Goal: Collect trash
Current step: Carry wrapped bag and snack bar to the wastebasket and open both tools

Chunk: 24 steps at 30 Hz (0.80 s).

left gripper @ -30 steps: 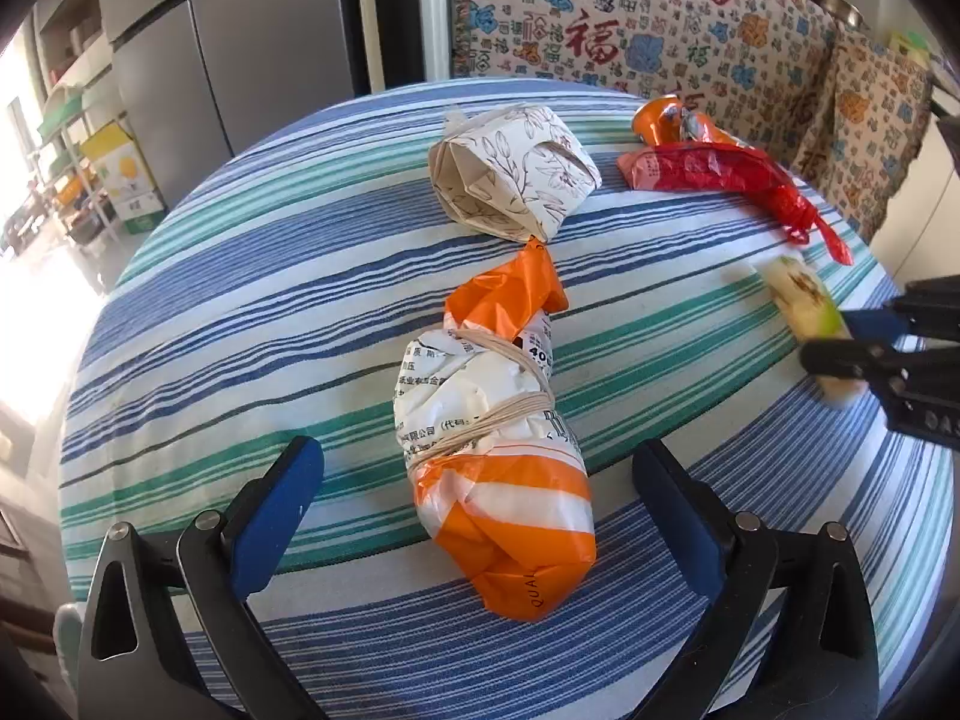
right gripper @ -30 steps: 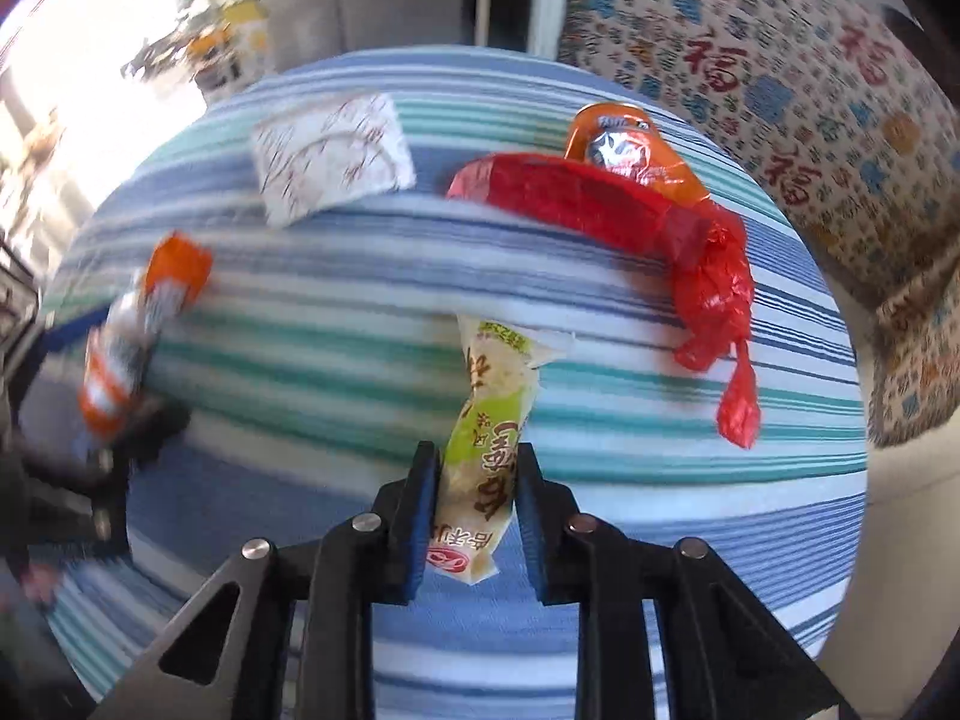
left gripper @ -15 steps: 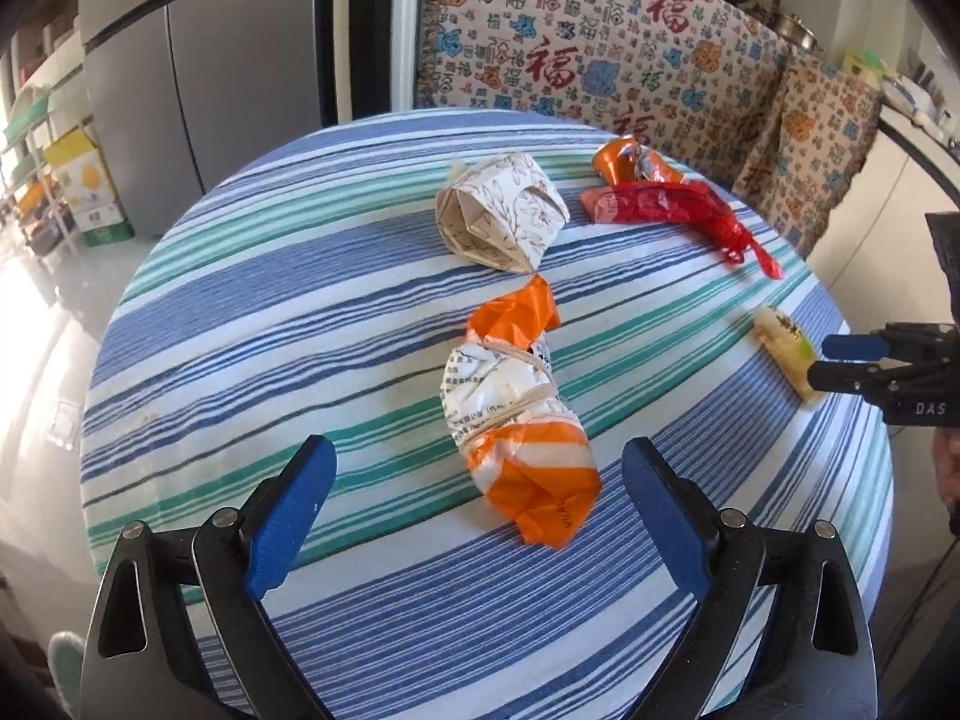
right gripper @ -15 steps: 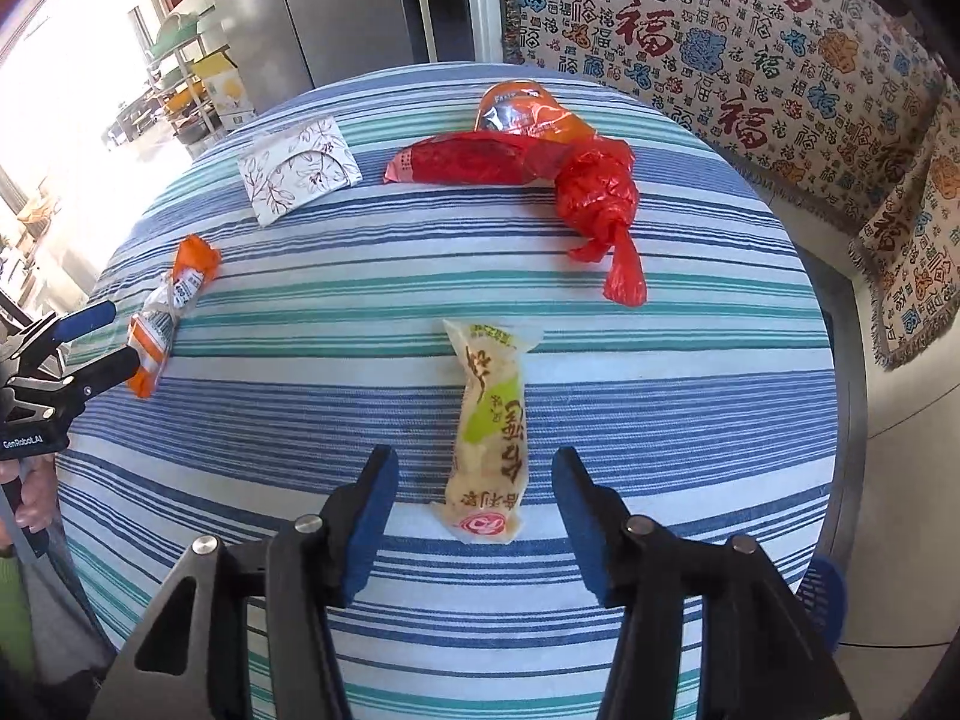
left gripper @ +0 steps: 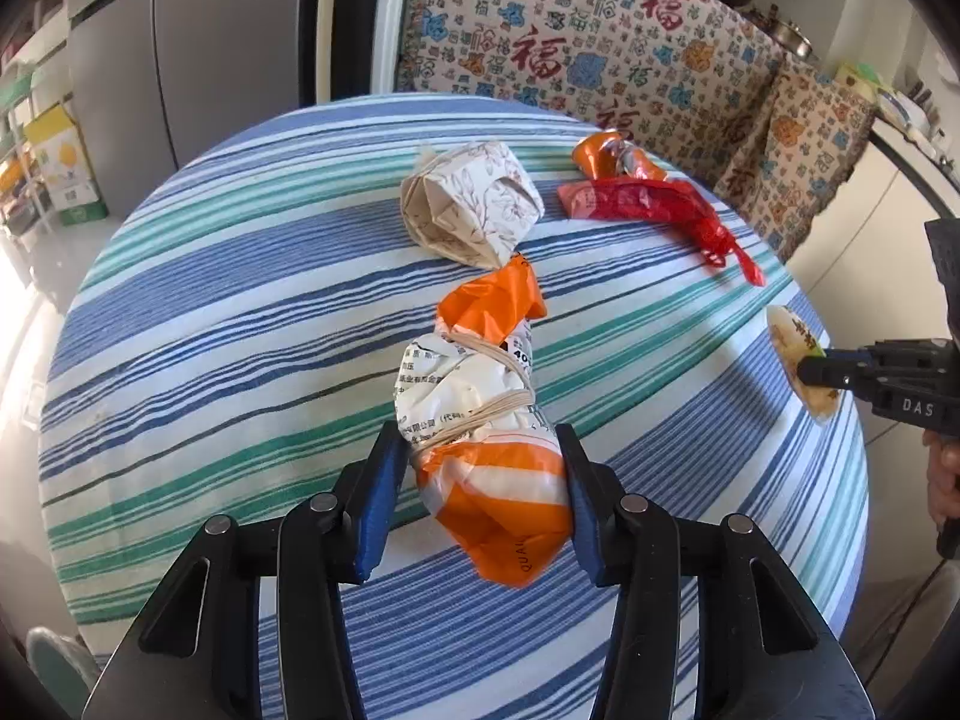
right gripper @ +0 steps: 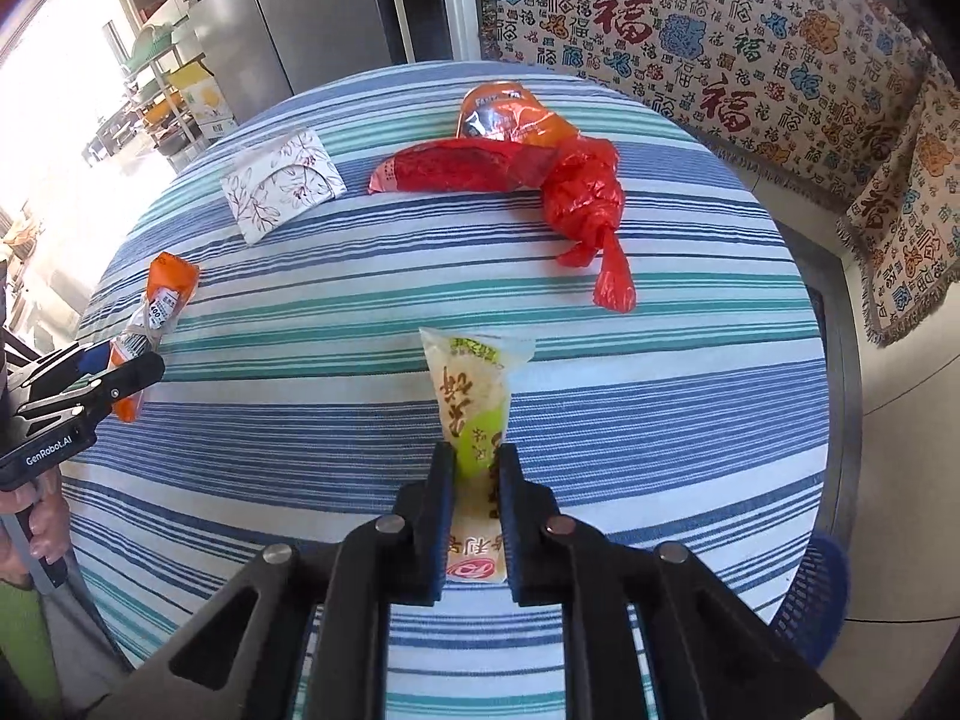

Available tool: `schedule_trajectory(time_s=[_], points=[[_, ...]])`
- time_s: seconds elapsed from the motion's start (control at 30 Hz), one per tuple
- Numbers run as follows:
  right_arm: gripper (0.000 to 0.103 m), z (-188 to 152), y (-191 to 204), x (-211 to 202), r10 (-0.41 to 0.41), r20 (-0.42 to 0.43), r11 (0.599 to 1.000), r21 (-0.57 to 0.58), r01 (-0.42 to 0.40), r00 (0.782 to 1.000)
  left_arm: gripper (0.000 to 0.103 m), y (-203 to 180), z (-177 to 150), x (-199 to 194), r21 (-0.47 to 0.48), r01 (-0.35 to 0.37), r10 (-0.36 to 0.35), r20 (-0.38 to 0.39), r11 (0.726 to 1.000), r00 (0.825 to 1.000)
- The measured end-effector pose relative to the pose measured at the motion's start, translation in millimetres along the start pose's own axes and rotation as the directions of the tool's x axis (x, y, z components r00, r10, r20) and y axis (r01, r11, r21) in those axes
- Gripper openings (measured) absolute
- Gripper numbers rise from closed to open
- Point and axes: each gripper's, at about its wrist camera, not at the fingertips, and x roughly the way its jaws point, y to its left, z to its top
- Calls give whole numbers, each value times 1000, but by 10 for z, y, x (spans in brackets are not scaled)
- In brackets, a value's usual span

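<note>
An orange and white bag bundle [left gripper: 480,384] bound with rubber bands lies on the striped round table [left gripper: 240,300]. My left gripper [left gripper: 477,444] has its jaws closing on the bundle's near end, and the blue pads touch both sides. The right wrist view shows the same bundle [right gripper: 162,300] and left gripper [right gripper: 120,366] at the table's left edge. My right gripper [right gripper: 475,456] is shut on a yellow-green snack packet [right gripper: 474,384], which points away along the fingers. From the left wrist view, the right gripper [left gripper: 822,366] pinches that packet [left gripper: 792,330] at the table's right edge.
A floral paper pack [left gripper: 474,204], a red plastic bag [left gripper: 648,204] and a crumpled orange wrapper [left gripper: 606,156] lie at the table's far side. A patterned cloth-covered seat [left gripper: 600,42] stands behind. A blue mesh basket [right gripper: 822,588] sits below the table's right edge.
The left jaws have gone from wide open to closed around the bundle. The right jaws opened beside the snack packet half a second ago and have shut on it again.
</note>
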Motion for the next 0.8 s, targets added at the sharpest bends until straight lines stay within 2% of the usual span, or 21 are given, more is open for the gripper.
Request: schedule_trajectory(time_s=[0.13,0.33,0.57,0.8], points=[[14,-158,-143,-214,7,18,1000,17,-8,1000,50,-233,-14,-172,27,62,-62,13,998,998],[14,-483,-650,-656,7,59,995,101,-13,998,50,-1057,18,-315,143,164,-167,10,976,986],[14,-1055,-1534,-1287,-99,85,968,241,76,991,50,-2368,143,-282,266,303,-306,-28,915,951],[14,-1601,-2512,-1510,-190,54,900,409,152,980,50,-3574,95,-4,355,393,-380,-110,848,918]])
